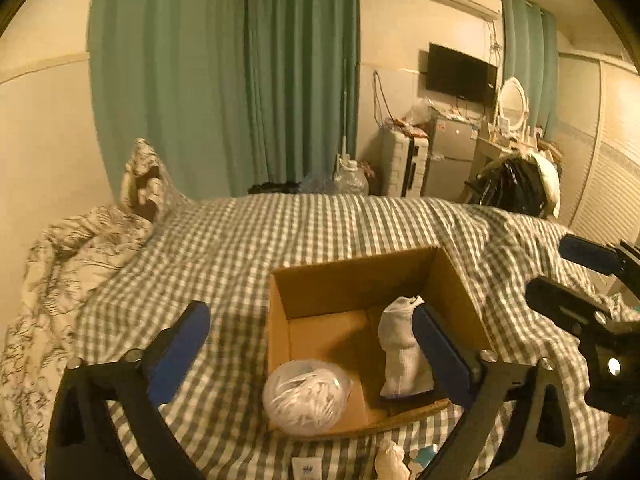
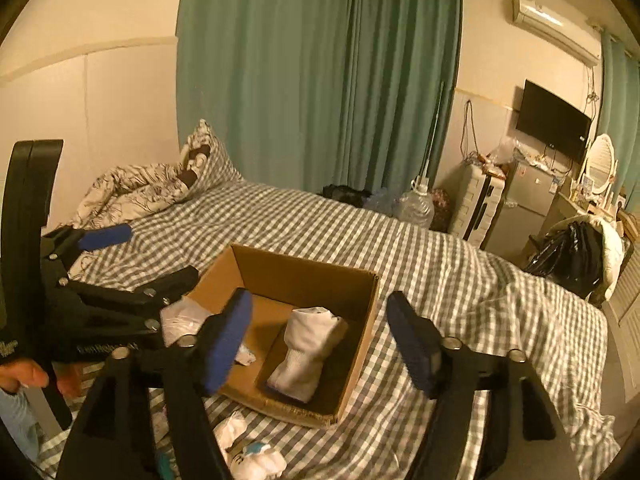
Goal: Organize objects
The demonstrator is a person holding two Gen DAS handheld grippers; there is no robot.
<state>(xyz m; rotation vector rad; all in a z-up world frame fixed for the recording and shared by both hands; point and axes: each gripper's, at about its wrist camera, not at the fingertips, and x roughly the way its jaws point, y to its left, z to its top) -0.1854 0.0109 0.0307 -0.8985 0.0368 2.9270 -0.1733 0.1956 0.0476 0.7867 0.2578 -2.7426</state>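
Observation:
An open cardboard box [image 1: 352, 276] sits on the checked bed; it also shows in the right wrist view [image 2: 304, 276]. Inside it lie a folded white sock bundle [image 1: 404, 352] [image 2: 308, 352] and a clear bag of white items [image 1: 306, 398] [image 2: 180, 318]. My left gripper [image 1: 308, 344] is open and empty, its jaws straddling the box's near left side. My right gripper [image 2: 320, 340] is open and empty above the box; it also shows at the right edge of the left wrist view [image 1: 580, 280]. Small white items [image 2: 256, 460] [image 1: 390, 460] lie on the bed in front of the box.
The checked bed sheet [image 1: 240, 248] has a crumpled patterned quilt [image 1: 72, 264] and a pillow [image 1: 148, 184] at its left. Beyond the bed are green curtains [image 1: 224, 80], a water jug [image 2: 416, 204], a suitcase [image 1: 404, 164], a small fridge [image 1: 452, 152] and a chair with dark clothes [image 1: 512, 188].

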